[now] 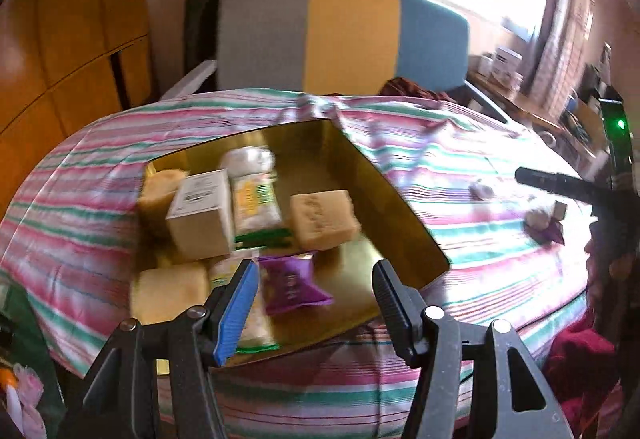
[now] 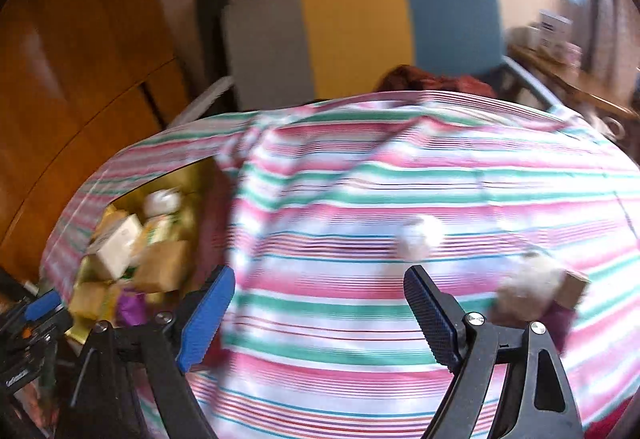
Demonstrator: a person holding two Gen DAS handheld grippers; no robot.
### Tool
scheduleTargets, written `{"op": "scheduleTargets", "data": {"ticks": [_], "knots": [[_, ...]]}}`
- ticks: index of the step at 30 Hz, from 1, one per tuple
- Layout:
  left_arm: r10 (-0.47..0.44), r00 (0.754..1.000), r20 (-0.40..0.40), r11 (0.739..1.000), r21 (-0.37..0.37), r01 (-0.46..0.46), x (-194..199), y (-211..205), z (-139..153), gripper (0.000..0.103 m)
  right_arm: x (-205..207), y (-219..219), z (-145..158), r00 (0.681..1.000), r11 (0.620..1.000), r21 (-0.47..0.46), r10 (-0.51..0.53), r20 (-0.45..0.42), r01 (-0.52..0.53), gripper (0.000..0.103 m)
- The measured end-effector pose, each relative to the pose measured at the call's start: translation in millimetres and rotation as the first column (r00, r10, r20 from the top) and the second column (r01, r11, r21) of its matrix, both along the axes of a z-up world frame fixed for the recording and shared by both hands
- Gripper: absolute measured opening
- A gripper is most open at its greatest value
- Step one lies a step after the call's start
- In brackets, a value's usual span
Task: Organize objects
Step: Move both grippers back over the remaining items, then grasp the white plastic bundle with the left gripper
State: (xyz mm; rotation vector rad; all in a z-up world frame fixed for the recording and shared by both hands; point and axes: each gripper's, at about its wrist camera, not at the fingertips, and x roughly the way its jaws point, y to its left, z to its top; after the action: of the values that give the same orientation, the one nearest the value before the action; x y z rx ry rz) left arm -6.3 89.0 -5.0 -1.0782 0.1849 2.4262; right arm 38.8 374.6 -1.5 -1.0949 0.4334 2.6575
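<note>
Motion blur smears the right wrist view; both the left gripper (image 1: 314, 293) and right gripper (image 2: 320, 303) hold their jaws wide and empty, and the purple packet (image 1: 294, 285) lies lengthwise toward the left one in the gold tray (image 1: 400, 215).

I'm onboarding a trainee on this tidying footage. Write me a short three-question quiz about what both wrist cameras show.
1. True or false: the left gripper holds the purple packet.
2. Where does the tan block lie: A) on the striped cloth, B) in the gold tray, C) on the chair?
3. Name one loose item on the cloth near the right gripper.

Key: 1 false, fingers open and empty; 2 B; 3 the white fluffy ball.
</note>
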Motion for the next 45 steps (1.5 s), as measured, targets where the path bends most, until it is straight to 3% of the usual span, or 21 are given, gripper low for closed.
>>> {"op": "scheduleTargets", "data": {"ticks": [8, 12, 15, 27, 37, 41, 45], "knots": [[-0.104, 0.994, 0.009, 0.994, -0.02, 0.105, 5, 46, 0, 0.06, 46, 92, 4, 0.976, 0.974, 0.058, -0.218, -0.014, 0.218, 0.087], [-0.154, 0.988, 0.015, 0.987, -0.04, 0.154, 7, 71, -1, 0.06, 69, 131, 5, 0.942, 0.942, 0.023, -0.332, -0.049, 0.333, 0.087], [-0.185, 0.982, 0.025, 0.98, -0.063, 0.186, 7, 91, -4, 0.06, 80, 149, 3, 0.914, 0.916, -0.063, -0.4, -0.074, 0.395, 0.087], [-0.281, 0.956, 0.084, 0.952, -0.101, 0.289, 6, 157, -25, 0.06, 90, 168, -6, 0.884, 0.878, -0.173, -0.462, -0.064, 0.447, 0.089], [-0.355, 0.926, 0.127, 0.929, -0.065, 0.365, -7, 216, -33, 0.06, 125, 198, -14, 0.776, 0.753, -0.285, -0.629, -0.048, 0.593, 0.089], [-0.358, 0.918, 0.172, 0.927, -0.05, 0.371, -18, 239, -42, 0.06, 130, 205, -18, 0.759, 0.723, -0.333, -0.65, -0.031, 0.606, 0.089], [-0.368, 0.908, 0.201, 0.924, -0.032, 0.381, -30, 261, -49, 0.06, 129, 208, -23, 0.766, 0.719, -0.358, -0.642, -0.012, 0.596, 0.089]]}}
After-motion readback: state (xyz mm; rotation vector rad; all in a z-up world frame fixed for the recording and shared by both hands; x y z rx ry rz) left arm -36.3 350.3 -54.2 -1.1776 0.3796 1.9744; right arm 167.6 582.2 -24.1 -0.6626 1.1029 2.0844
